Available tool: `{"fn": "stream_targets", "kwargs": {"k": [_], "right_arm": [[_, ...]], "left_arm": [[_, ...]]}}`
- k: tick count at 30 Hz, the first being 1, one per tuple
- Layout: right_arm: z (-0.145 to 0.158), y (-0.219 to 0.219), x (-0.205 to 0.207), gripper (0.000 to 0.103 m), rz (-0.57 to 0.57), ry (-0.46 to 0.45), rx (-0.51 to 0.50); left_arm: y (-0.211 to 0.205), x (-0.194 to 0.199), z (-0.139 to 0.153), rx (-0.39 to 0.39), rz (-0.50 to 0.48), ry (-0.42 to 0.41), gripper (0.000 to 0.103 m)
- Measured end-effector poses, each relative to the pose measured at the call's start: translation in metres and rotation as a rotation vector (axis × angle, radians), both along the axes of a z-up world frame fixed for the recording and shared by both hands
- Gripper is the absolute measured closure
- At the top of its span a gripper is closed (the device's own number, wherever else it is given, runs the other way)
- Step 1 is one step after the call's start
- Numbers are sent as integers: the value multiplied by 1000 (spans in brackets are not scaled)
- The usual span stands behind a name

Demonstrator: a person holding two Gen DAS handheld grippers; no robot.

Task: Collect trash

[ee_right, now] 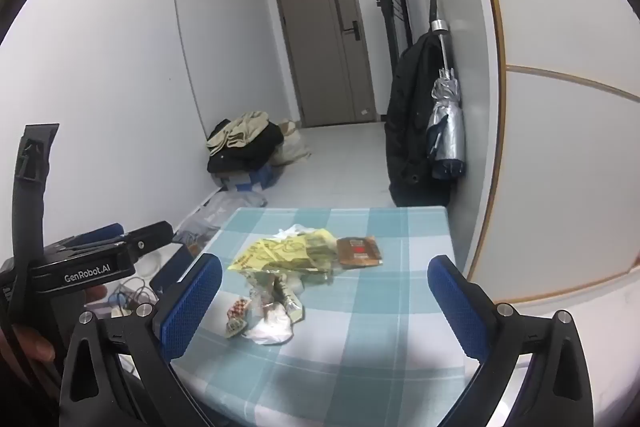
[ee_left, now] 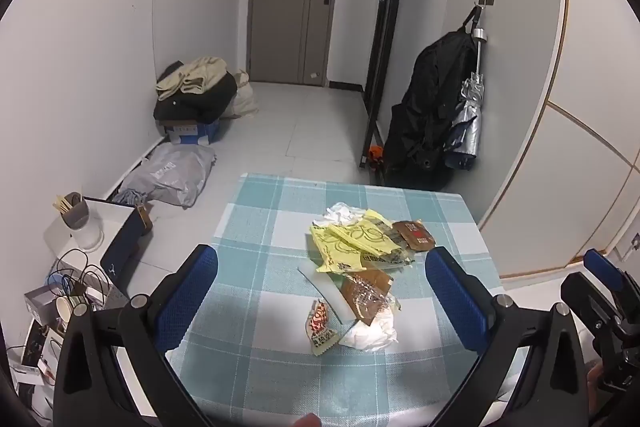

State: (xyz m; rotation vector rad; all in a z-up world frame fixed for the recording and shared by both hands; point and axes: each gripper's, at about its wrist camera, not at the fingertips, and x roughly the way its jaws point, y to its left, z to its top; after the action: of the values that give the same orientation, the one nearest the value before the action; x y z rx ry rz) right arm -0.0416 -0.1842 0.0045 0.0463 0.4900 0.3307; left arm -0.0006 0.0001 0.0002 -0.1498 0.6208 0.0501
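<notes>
A pile of trash lies on the blue checked tablecloth point(ee_left: 264, 227): a yellow plastic bag point(ee_left: 352, 243), a brown wrapper point(ee_left: 414, 235), a clear brown wrapper point(ee_left: 366, 293), a small red-orange packet point(ee_left: 320, 325) and crumpled white tissues point(ee_left: 372, 333). My left gripper point(ee_left: 322, 301) is open and empty, held above the near table edge with the pile between its blue fingers. My right gripper point(ee_right: 324, 307) is open and empty, to the right of the left one. In the right wrist view the yellow bag point(ee_right: 280, 251), brown wrapper point(ee_right: 358, 251) and tissue point(ee_right: 272, 329) lie ahead.
A low side stand point(ee_left: 116, 227) left of the table holds a cup of sticks point(ee_left: 76, 213), cables and boxes. Clothes on a box point(ee_left: 196, 91) and a grey bag point(ee_left: 172, 173) lie on the floor. A black coat point(ee_left: 432, 107) and an umbrella point(ee_left: 468, 115) hang on the right wall.
</notes>
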Motion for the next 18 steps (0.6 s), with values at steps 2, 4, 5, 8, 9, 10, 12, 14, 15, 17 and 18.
{"fn": "stream_targets", "kwargs": {"k": [2,4,5,8,9,10,12,14,15,17,18], "right_arm": [[1,0,-1,0,0,-6,3],[1,0,-1,0,2,-4,2],[2,0,-1,0,1,-4,0],[2,-1,-2,0,-5,-11,-6],[3,-1,-1,0,-6,-13,-9],[1,-1,0,0,-7,-13,-11],[3,-1,-2,0,-7,-12,-12],[3,-2,-5,0,-6,-21,-9],[2,-1,-3,0,-7,-22,-9],[5,-2,-2,0,-9,-23,-9],[6,-3,-1,0,-8,-21,-7]], "left_arm": [[0,-4,1,6,4,-12,1],[-3,-9,1,19,-2,-24,1],[-7,-8,-1,39,-1,-19,1],[-8,-7,3,31,-10,-18,1],[-10,-9,4,26,-12,-16,1],[-5,-5,3,13,-11,-2,1],[-1,-4,3,5,-12,4,1],[2,0,3,3,-10,7,1],[1,1,2,6,-9,6,1],[1,1,2,3,-16,6,1],[1,1,2,1,-17,6,1]]}}
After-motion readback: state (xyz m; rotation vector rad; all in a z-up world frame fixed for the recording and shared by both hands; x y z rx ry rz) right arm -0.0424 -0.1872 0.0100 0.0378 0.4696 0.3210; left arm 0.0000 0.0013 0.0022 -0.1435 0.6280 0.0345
